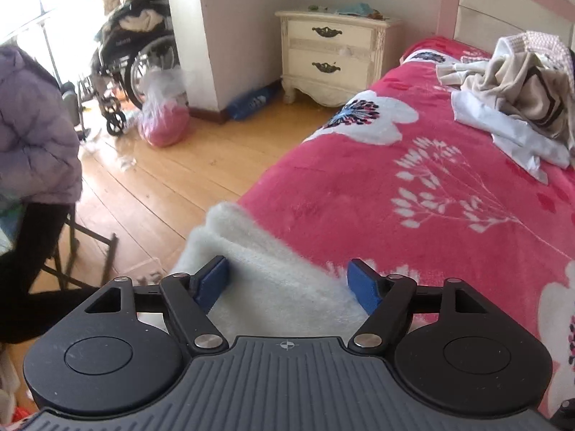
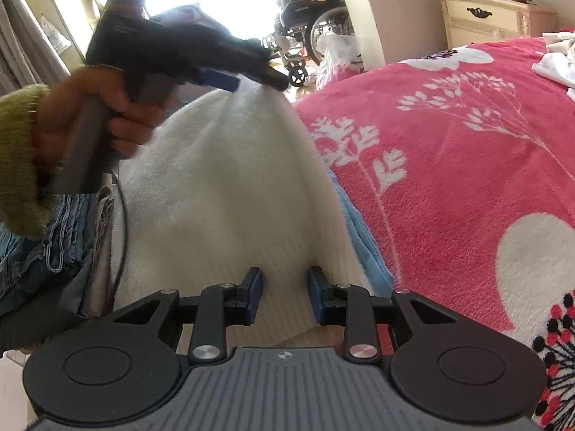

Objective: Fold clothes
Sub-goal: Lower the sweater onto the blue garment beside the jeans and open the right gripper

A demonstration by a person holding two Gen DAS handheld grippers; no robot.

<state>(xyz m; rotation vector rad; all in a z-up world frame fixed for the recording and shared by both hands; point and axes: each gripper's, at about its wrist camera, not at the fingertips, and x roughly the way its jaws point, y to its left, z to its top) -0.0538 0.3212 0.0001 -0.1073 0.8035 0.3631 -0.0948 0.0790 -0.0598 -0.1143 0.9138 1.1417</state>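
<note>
A white fluffy garment (image 1: 251,248) lies along the near edge of the bed, over a pink flowered blanket (image 1: 431,186). My left gripper (image 1: 287,264) stands wide over its far end, blue pads on either side of the cloth, and I count it open. In the right wrist view this garment (image 2: 230,179) stretches from my right gripper (image 2: 284,276), shut on its ribbed hem, up to the blurred left gripper (image 2: 251,82), which a hand in a green sleeve (image 2: 14,165) holds.
More clothes lie in a pile (image 1: 521,82) near the headboard. A cream nightstand (image 1: 334,54), a wheelchair (image 1: 125,72) and a pink bag (image 1: 165,122) stand beyond the wooden floor. A person in a purple jacket (image 1: 32,125) sits at the left. Jeans (image 2: 54,244) and a light blue cloth (image 2: 363,237) flank the garment.
</note>
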